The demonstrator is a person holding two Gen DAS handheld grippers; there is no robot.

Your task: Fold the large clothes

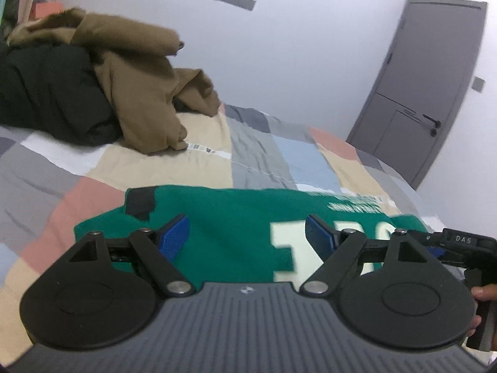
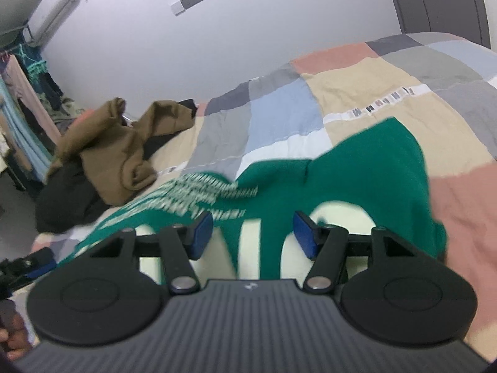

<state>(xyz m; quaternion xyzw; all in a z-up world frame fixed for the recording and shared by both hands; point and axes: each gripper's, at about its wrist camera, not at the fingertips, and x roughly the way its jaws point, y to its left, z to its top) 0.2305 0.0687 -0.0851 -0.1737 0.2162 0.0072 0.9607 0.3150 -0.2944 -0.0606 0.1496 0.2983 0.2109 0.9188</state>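
A green sweatshirt (image 1: 233,217) with big white letters lies spread on the patchwork quilt (image 1: 192,161). My left gripper (image 1: 247,236) hovers over its near edge, jaws wide and open, blue pads clear of the cloth. In the right wrist view the same green sweatshirt (image 2: 357,180) lies rumpled, one part bunched up toward the right. My right gripper (image 2: 253,234) hangs just above the white lettering, open, with nothing pinched between its pads. A hand (image 1: 481,295) holding the other tool shows at the right edge of the left wrist view.
A brown garment (image 1: 139,93) lies heaped over a black one (image 1: 46,93) at the far left of the bed. A grey door (image 1: 428,87) stands beyond the bed's right side. A clothes rack (image 2: 25,99) with hanging clothes stands by the left wall.
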